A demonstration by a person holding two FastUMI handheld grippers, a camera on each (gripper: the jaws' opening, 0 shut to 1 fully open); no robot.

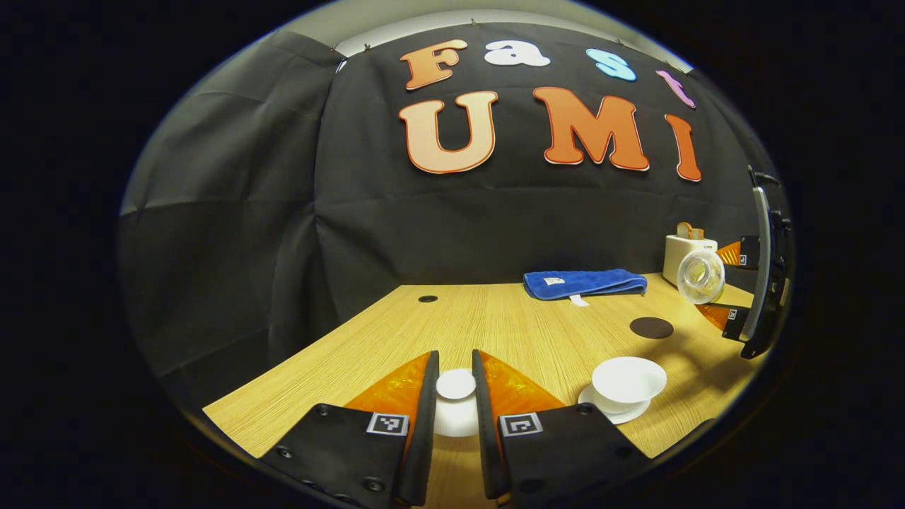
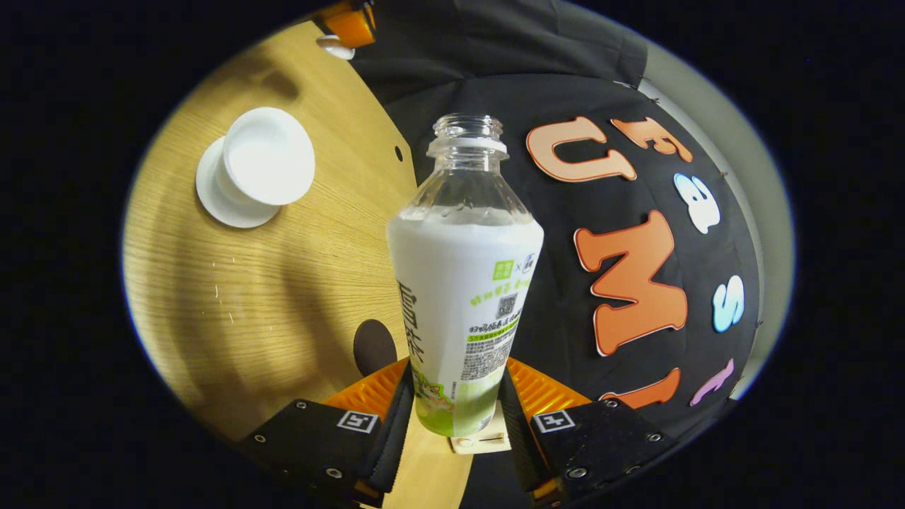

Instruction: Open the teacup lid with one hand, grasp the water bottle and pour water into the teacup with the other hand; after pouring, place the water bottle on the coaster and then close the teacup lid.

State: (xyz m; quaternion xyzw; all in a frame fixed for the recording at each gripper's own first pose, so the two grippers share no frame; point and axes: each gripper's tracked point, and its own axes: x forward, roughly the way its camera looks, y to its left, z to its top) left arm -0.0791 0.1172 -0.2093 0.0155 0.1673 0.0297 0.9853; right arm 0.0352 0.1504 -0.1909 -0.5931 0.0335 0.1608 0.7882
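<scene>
Left gripper view: left gripper [image 1: 456,396] clamped on lifted teacup lid [image 1: 456,385], clearing open teacup [image 1: 628,380]; right gripper [image 2: 456,410] clamped on tilted water bottle [image 2: 463,283], mouth toward cup, coaster [image 1: 651,327] vacant beyond for later placement.

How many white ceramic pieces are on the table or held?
3: the cup stands on its saucer, both on the table; the lid is held in the left gripper.

The water bottle [image 2: 463,297] label carries print too small to read.
</scene>
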